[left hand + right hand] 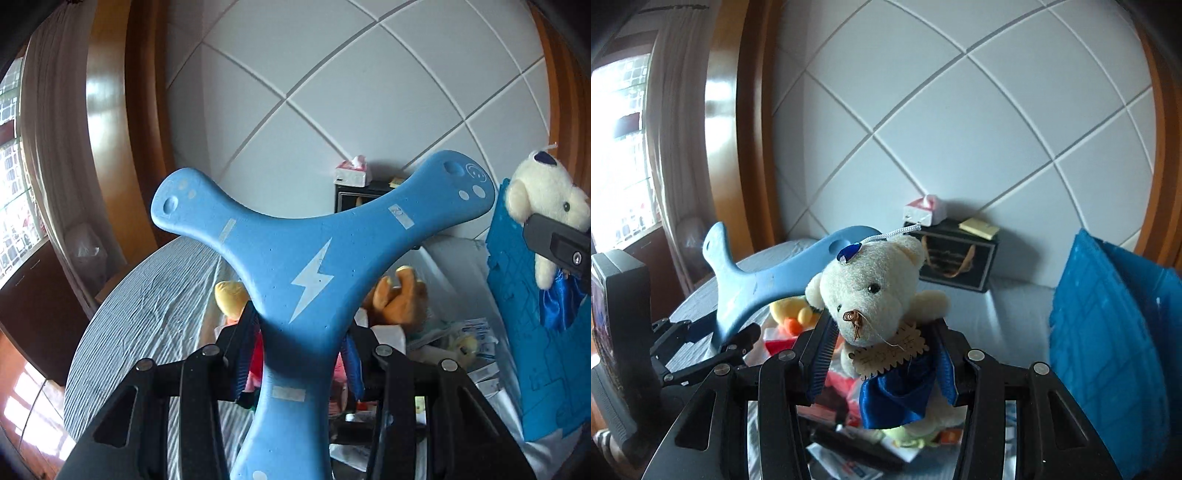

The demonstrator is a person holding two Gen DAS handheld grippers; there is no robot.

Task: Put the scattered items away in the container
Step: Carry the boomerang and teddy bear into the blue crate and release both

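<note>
A blue three-armed boomerang [314, 251] with a white lightning bolt stands upright between the pads of my left gripper [301, 354], which is shut on its lower arm. My right gripper [882, 358] is shut on a small white teddy bear [871, 288] with a blue satin ribbon, gripped at the body. Each view shows the other hand's load: the bear [543, 206] at the right edge, the boomerang [768, 280] at the left in my left gripper [716, 334]. A blue container [1108, 350] with brick-pattern walls stands to the right, also the blue container [524, 350].
Both grippers hang over a bed with a striped sheet [147, 295]. Below lie a yellow plush [790, 314], a brown plush [399, 295] and loose papers. A black bag [956, 258] with a tissue box [923, 210] stands against the padded white headboard.
</note>
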